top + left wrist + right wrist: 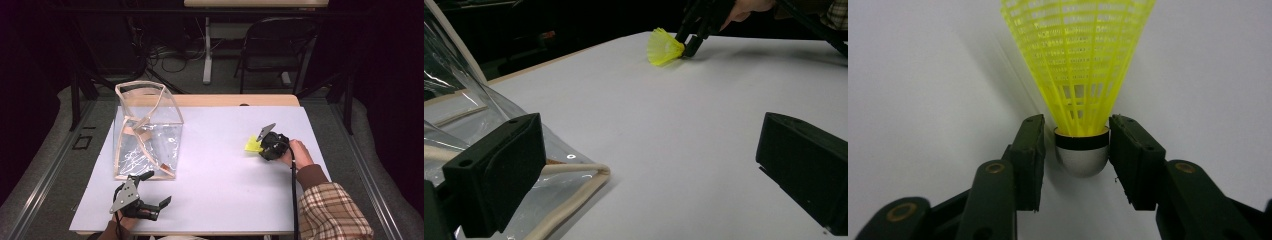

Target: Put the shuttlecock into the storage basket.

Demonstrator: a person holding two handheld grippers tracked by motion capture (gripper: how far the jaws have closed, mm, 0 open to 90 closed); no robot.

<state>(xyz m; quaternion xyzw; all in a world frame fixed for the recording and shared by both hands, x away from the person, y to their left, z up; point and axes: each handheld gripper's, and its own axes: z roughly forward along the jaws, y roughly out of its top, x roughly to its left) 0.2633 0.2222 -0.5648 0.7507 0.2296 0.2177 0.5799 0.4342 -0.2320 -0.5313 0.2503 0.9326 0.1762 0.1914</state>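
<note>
The right gripper (263,146) hides most of the yellow mesh-skirted plastic shuttlecock (253,145) in the high view; its jaws pinch the white cork base on the white table sheet (225,175). The clear, tan-edged plastic bag (147,132) holds nothing discernible. The left gripper (155,189) stands wide open, empty.

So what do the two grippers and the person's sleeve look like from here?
Both are black two-jaw tools. The left gripper carries a grey three-cornered plate with small holes; the right gripper has one too, and a black cable trails back from it. Its fingers are flat black pads with brass-coloured pivots. The right sleeve is brown-and-cream plaid with a brown cuff.
</note>
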